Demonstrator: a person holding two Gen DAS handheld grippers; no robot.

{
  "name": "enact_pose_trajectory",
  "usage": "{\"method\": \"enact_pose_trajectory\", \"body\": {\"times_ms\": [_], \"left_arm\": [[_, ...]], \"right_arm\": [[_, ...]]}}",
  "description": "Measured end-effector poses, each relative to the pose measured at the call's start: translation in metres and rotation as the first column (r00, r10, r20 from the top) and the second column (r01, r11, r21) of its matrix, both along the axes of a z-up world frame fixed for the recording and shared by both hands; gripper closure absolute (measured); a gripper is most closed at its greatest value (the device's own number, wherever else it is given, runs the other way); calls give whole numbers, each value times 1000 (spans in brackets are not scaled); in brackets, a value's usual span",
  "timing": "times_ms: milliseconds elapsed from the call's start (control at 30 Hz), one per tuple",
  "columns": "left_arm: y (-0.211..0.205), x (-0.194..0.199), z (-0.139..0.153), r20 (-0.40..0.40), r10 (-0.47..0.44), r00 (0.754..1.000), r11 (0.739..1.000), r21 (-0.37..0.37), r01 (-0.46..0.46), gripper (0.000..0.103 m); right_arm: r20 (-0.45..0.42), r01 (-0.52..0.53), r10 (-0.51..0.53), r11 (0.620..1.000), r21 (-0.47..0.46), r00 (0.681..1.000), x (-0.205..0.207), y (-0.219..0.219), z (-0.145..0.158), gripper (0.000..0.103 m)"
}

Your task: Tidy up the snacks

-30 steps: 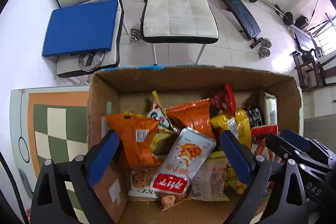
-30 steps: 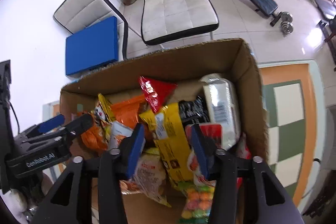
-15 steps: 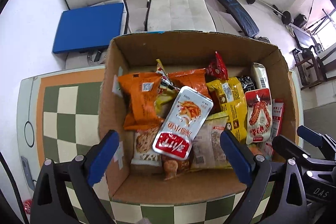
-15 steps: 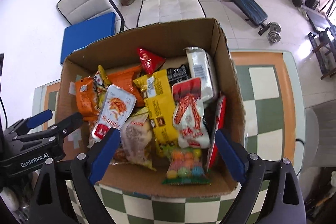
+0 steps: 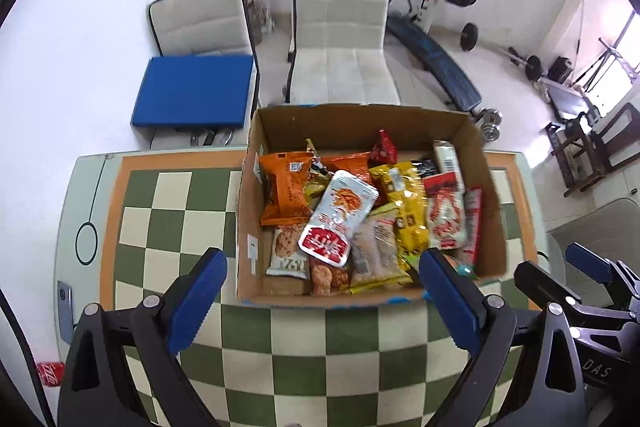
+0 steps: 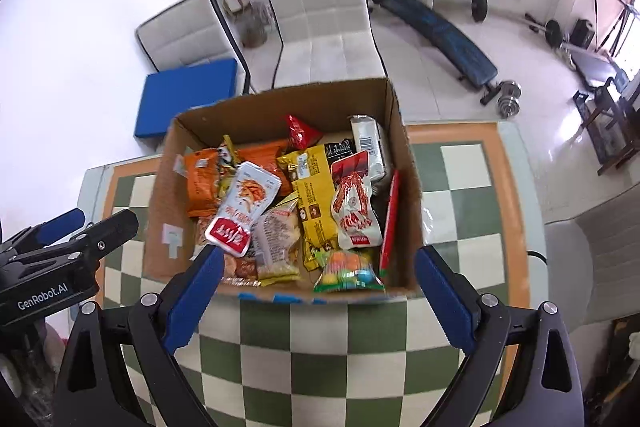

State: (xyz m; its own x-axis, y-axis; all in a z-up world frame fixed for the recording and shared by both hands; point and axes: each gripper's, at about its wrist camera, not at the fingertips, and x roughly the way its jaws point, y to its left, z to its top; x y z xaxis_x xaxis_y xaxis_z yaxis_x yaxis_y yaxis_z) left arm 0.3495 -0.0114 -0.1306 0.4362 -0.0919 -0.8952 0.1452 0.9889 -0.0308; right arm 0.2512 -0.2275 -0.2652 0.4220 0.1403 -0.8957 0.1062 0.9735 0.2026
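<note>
An open cardboard box (image 5: 360, 119) (image 6: 160, 195) stands on the green-and-cream checkered table (image 5: 304, 339) (image 6: 320, 343). It holds several snack packets: an orange bag (image 5: 285, 187), a silver-and-red pouch (image 5: 340, 215) (image 6: 244, 207), a yellow bag (image 5: 406, 203) (image 6: 314, 193), a white-and-red packet (image 5: 444, 211) (image 6: 354, 203) and a bag of coloured candy (image 6: 348, 269). My left gripper (image 5: 322, 269) is open and empty, above the box's near edge. My right gripper (image 6: 318, 269) is open and empty, also above the near edge.
Two white chairs (image 5: 344, 39) (image 6: 320, 11) stand behind the table, one bearing a blue cushion (image 5: 194, 89) (image 6: 186, 95). A weight bench (image 5: 436, 63) and barbells lie on the floor beyond. A red can (image 5: 50, 373) sits low at the left.
Both grippers have pulled up and back from inside the box. The right gripper's jaws, narrow around the yellow bag a second ago, have opened wide. The snacks stay in the box.
</note>
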Motion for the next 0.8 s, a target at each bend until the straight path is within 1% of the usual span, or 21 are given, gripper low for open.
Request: {"method": "enact_pose_trajectory", "body": {"times_ms": [167, 367, 500, 600, 700, 800], "left_arm": [[1, -42, 27, 49, -3, 999, 1000, 4, 3, 4], [3, -80, 49, 70, -6, 998, 1000, 6, 5, 4], [9, -106, 66, 97, 13, 995, 1000, 8, -14, 4], [12, -122, 74, 96, 18, 995, 1000, -1, -18, 4], [10, -138, 82, 95, 2, 995, 1000, -3, -2, 4], [8, -150, 88, 100, -2, 995, 1000, 9, 1, 4]], "right_arm": [[54, -8, 8, 1000, -5, 998, -40, 2, 35, 5], [112, -13, 15, 1000, -20, 994, -85, 6, 73, 5], [130, -21, 22, 1000, -10, 991, -114, 10, 91, 5], [145, -22, 23, 1000, -11, 989, -135, 12, 104, 5], [166, -25, 29, 999, -25, 986, -155, 16, 118, 5], [171, -34, 35, 999, -12, 985, -169, 18, 128, 5]]}}
